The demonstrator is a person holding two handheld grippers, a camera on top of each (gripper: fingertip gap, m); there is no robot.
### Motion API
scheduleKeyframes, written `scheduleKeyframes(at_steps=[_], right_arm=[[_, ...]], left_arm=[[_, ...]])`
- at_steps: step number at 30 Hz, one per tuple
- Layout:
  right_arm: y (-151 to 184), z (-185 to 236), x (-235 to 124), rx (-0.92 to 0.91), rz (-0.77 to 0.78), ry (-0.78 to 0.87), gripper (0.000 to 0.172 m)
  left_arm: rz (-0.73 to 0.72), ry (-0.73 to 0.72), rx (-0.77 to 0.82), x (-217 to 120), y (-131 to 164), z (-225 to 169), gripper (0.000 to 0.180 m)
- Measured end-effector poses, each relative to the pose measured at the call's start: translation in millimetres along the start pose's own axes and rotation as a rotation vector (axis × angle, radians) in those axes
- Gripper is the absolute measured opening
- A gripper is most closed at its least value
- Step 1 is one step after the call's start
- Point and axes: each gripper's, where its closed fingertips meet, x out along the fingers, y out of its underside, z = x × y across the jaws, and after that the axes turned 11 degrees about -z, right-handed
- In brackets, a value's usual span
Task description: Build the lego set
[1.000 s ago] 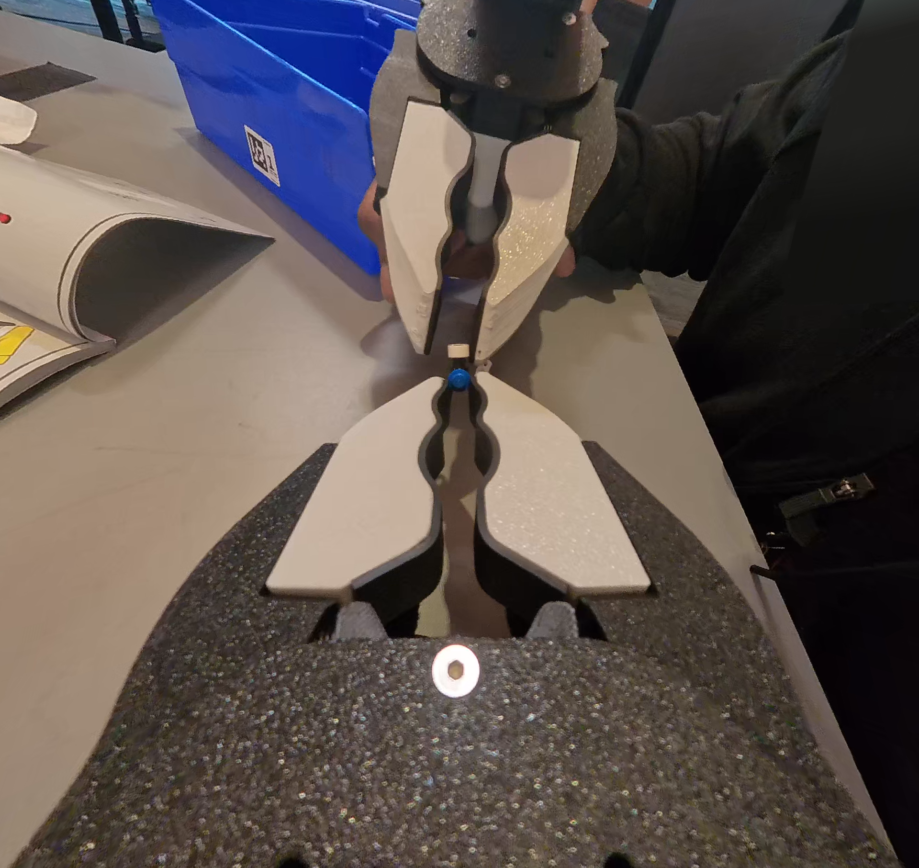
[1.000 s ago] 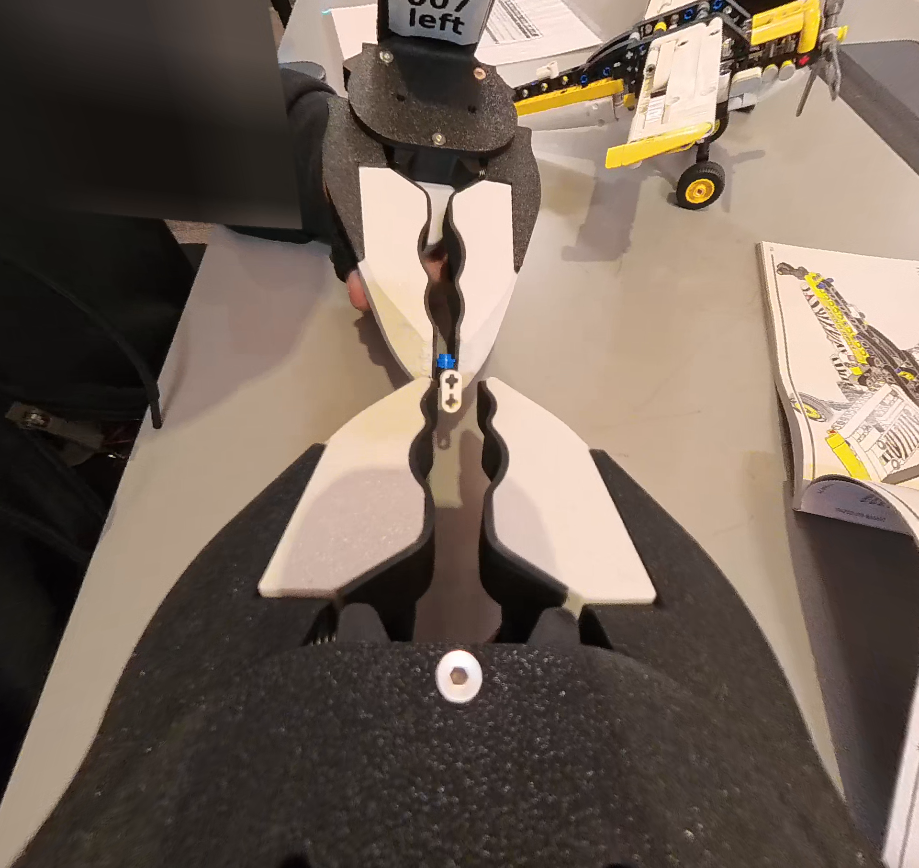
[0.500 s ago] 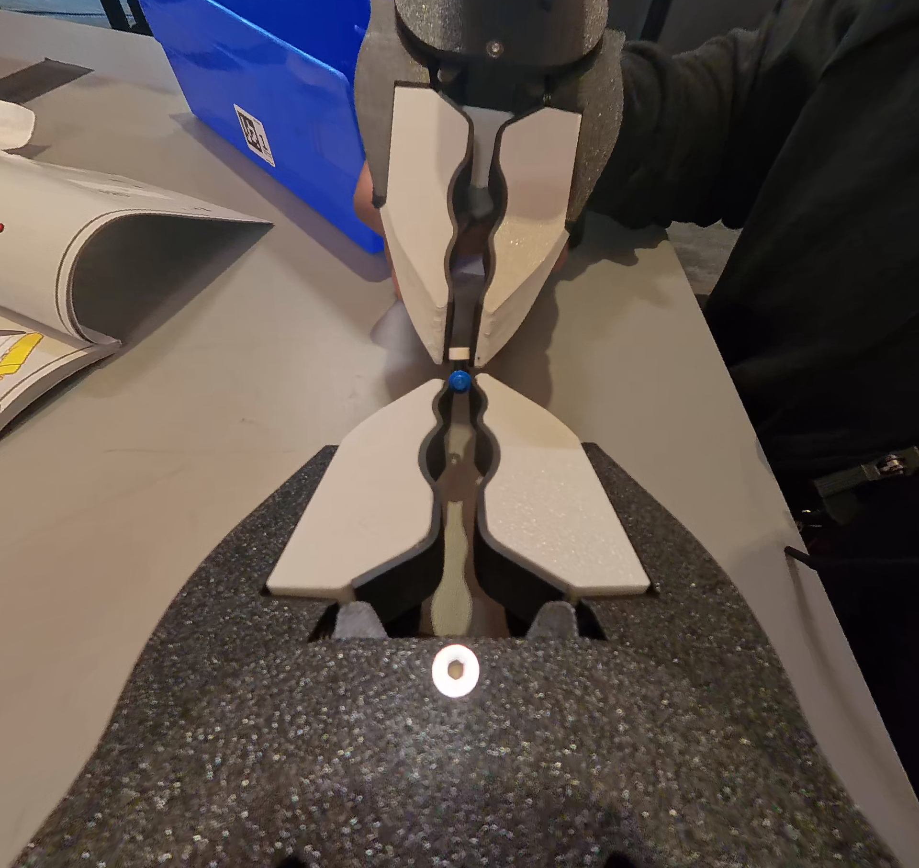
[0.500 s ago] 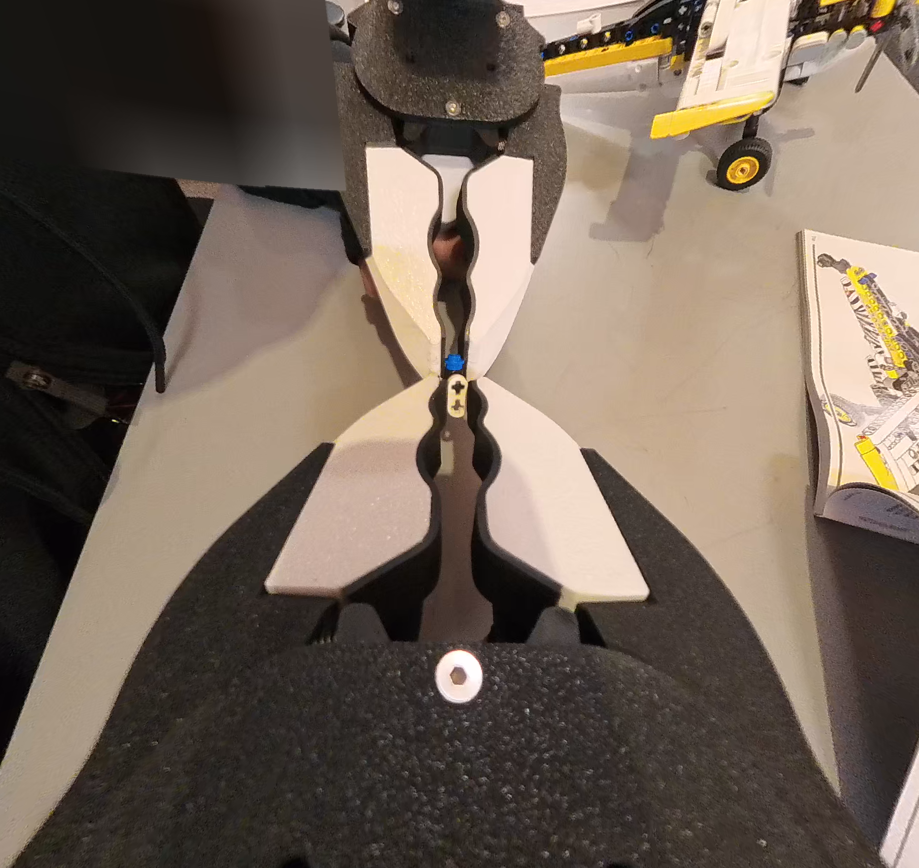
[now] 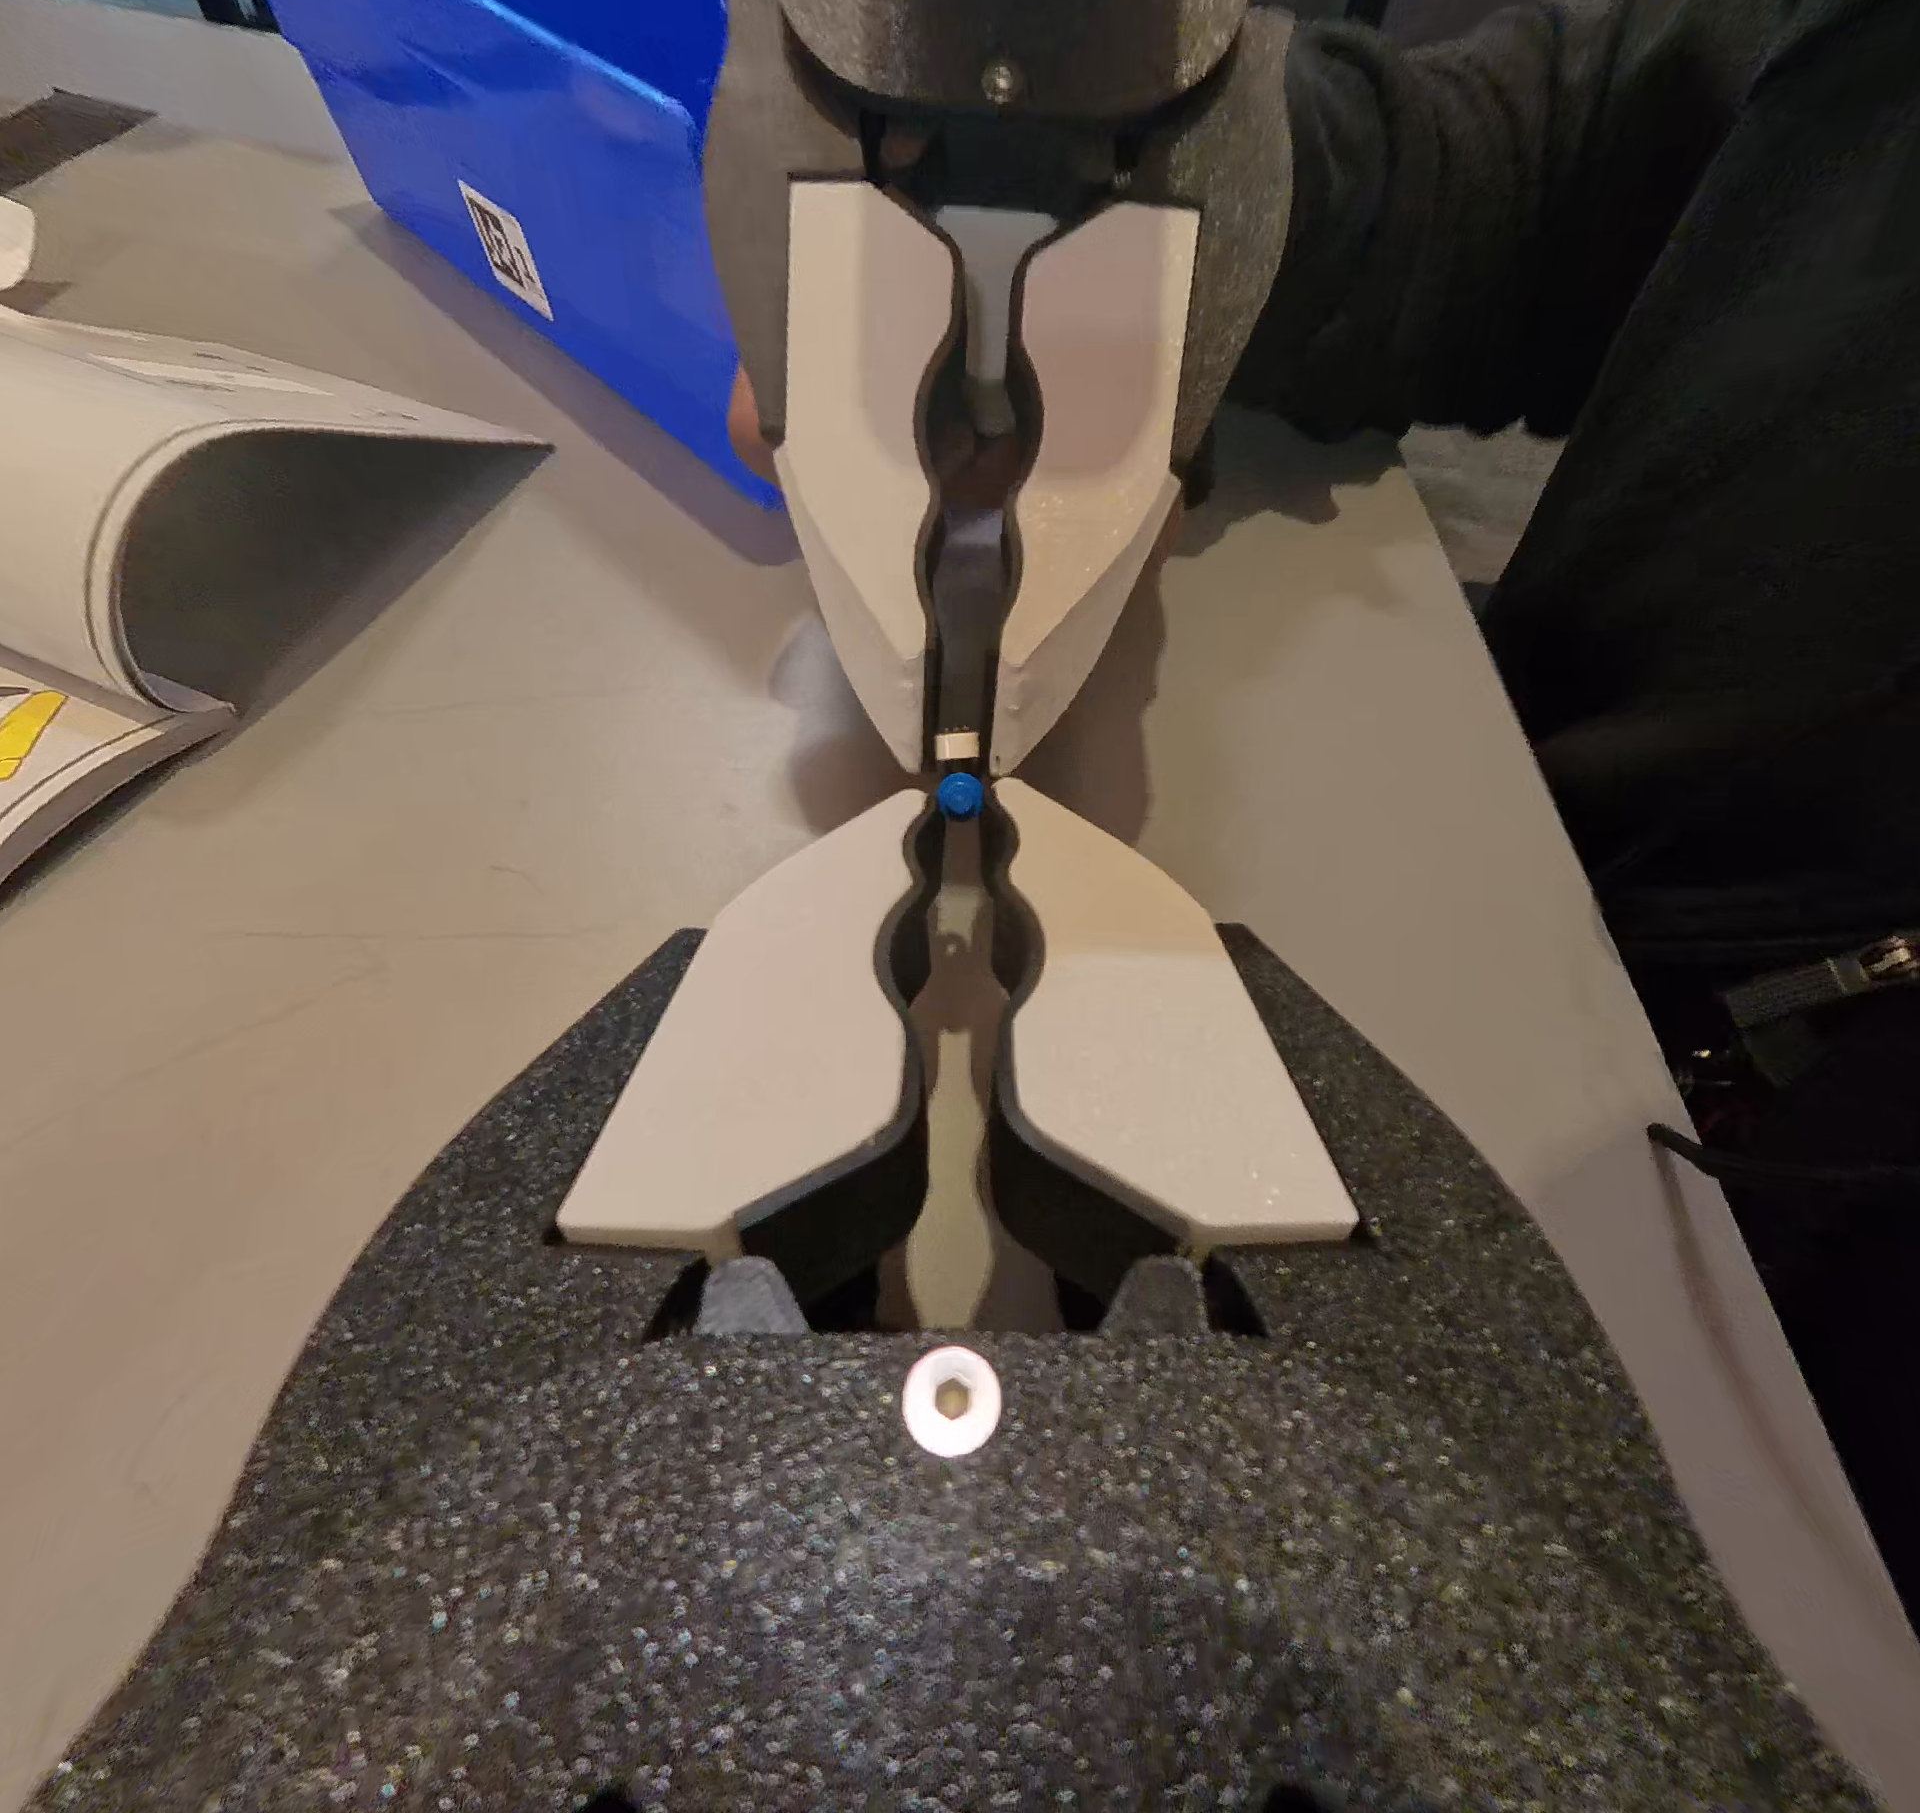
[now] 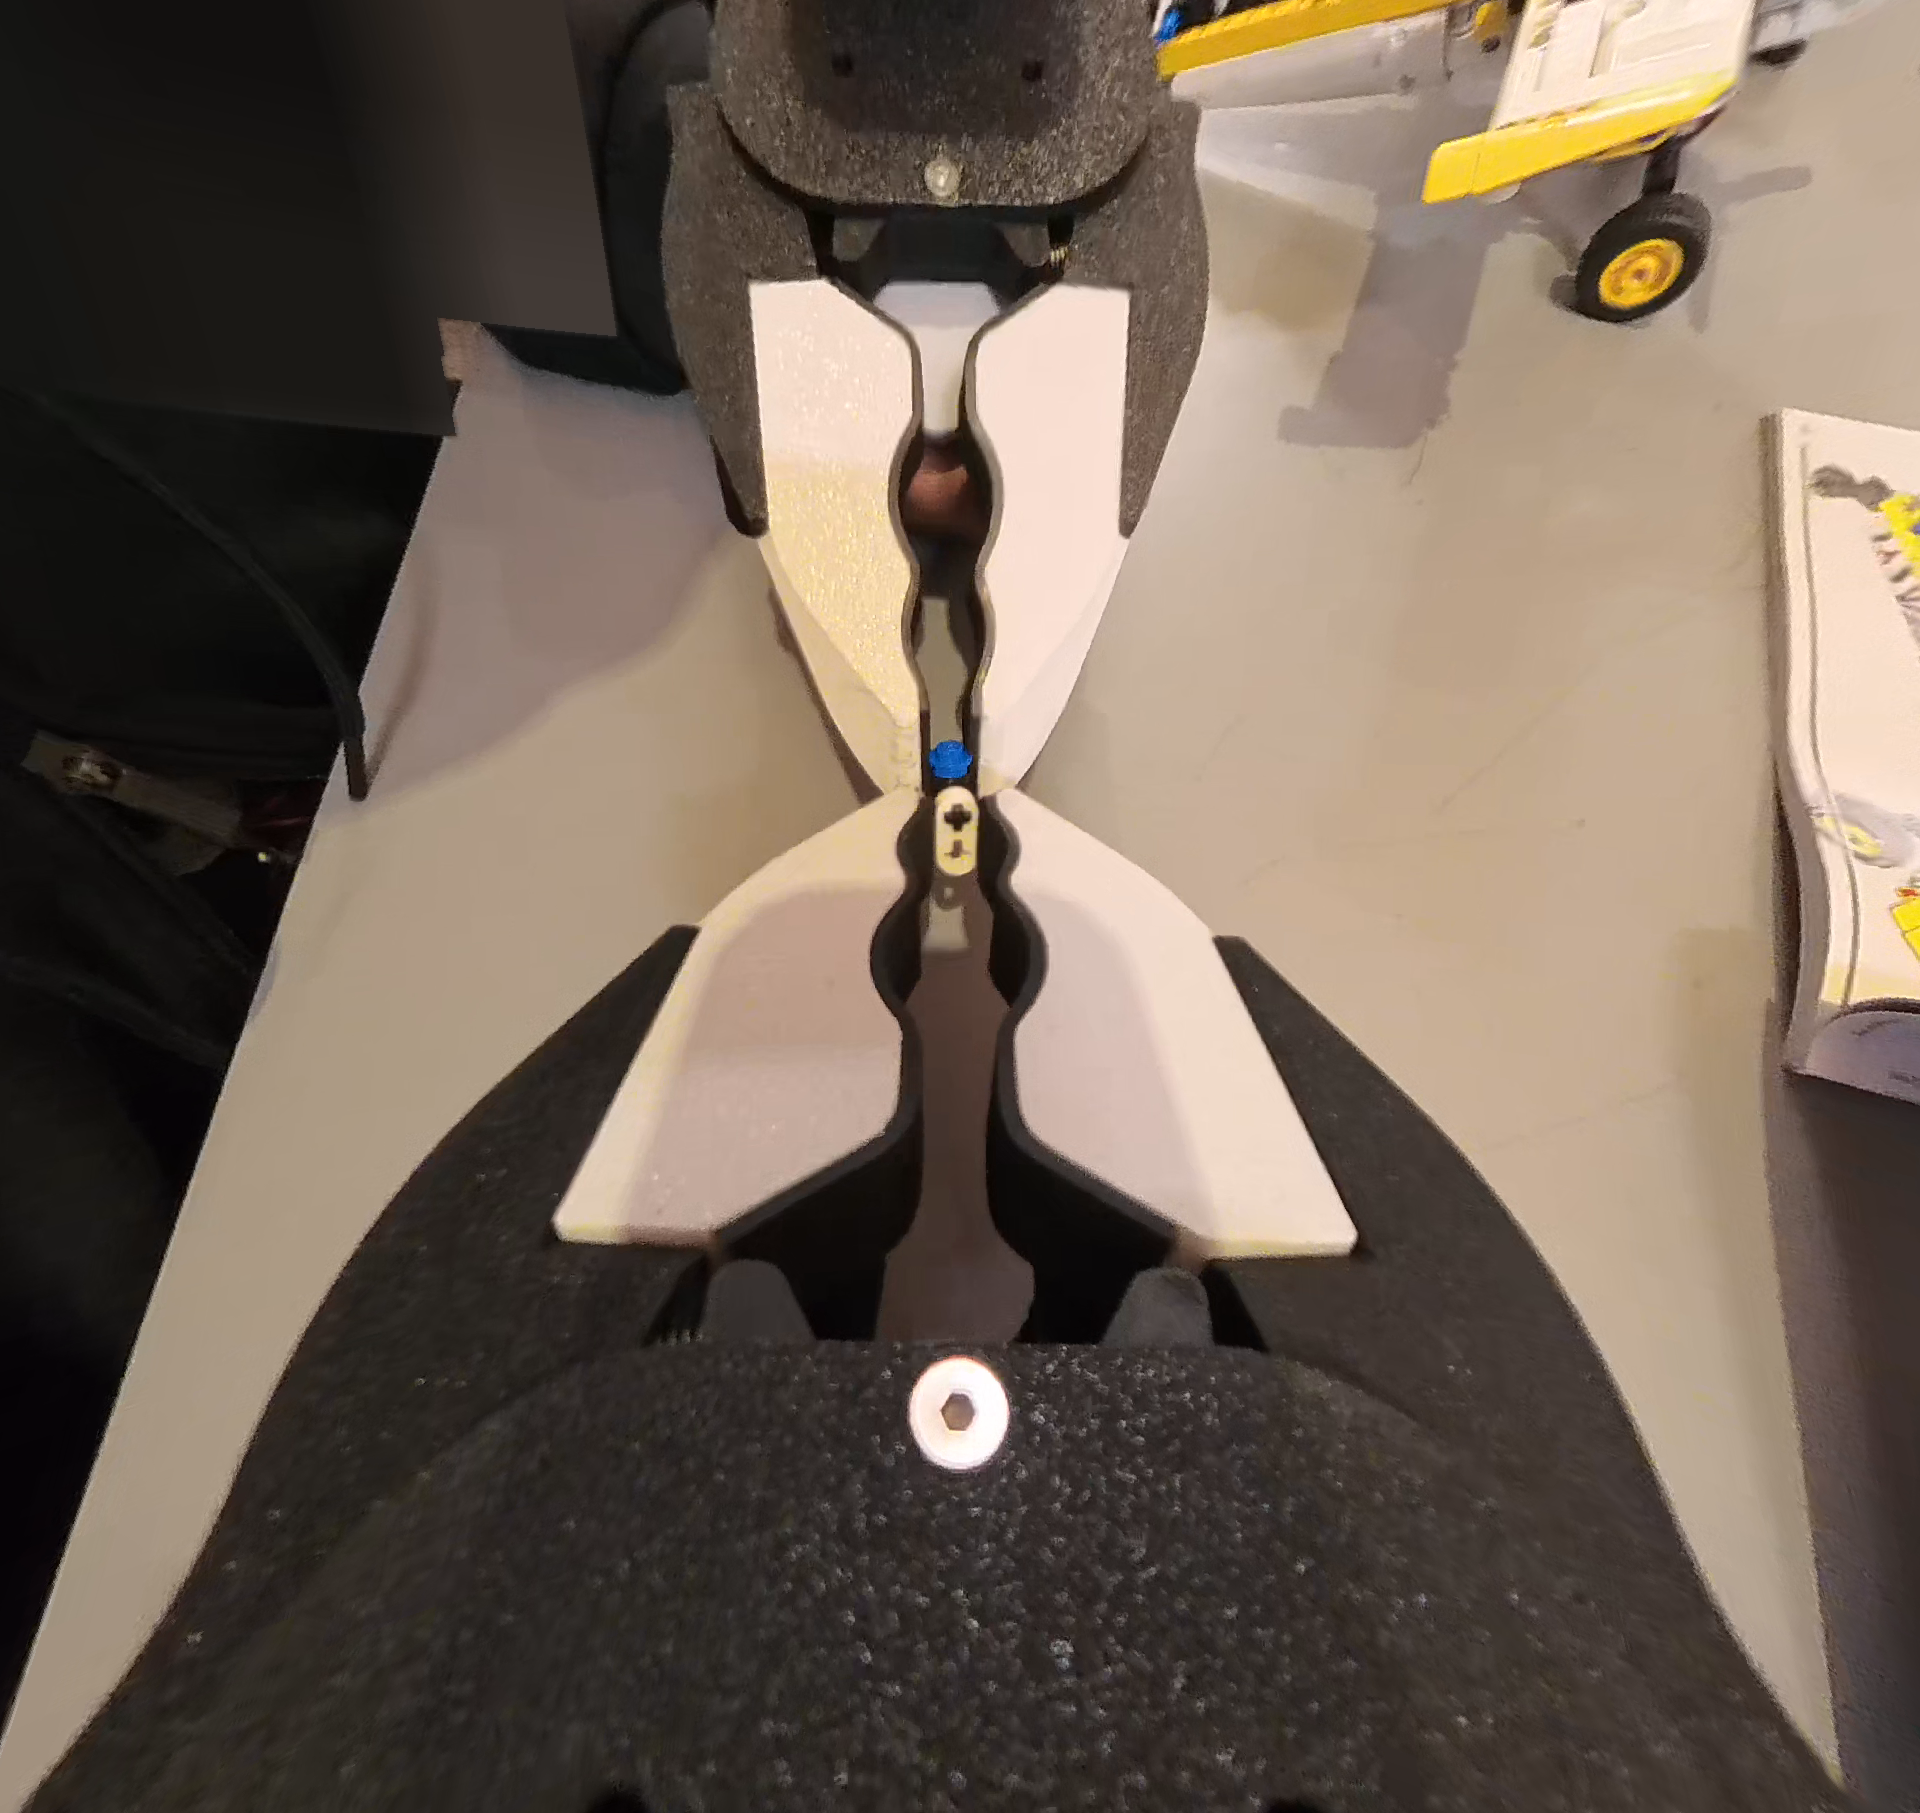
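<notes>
I have two grippers meeting tip to tip over the grey worktop point(image 5: 436, 828). My left gripper point(image 5: 958, 799) is clamped on one small blue pin point(image 5: 958, 795), pinched right at its fingertips, and my right gripper point(image 6: 956, 813) is clamped on one small cream two-hole link point(image 6: 955, 830), also at the very tips. In the left wrist view the right gripper comes in from 12 o'clock, and the link's end sits just above the pin, the two nearly touching; I cannot tell whether they have met. Around them, in the left wrist view, one blue plastic bin point(image 5: 499, 132) stands at 11 o'clock, close behind the right gripper, and one open instruction booklet point(image 5: 156, 475) lies curled at 9 o'clock. A person's dark sleeve point(image 5: 1455, 236) and body fill the 2 to 4 o'clock side, right along the worktop's edge. In the right wrist view one yellow and white brick-built aeroplane point(image 6: 1558, 49) stands at 1 o'clock, well apart from the grippers, one of its yellow-hubbed wheels point(image 6: 1642, 272) in plain sight, and the booklet point(image 6: 1849, 745) lies at 3 o'clock. The worktop's near edge runs down at 8 o'clock there, with a black cable point(image 6: 312, 641) hanging beside it. The bare worktop between grippers and booklet gives open room.
</notes>
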Motion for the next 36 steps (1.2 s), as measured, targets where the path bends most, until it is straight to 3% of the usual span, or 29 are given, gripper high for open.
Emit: scheduleKeyframes(at_steps=[36], right_arm=[[-0.3,2.4,-4.2,0.003,-0.007,-0.007,0.006]], left_arm=[[0.021,0.014,0.016,1.1,3.1,-3.3,0.006]])
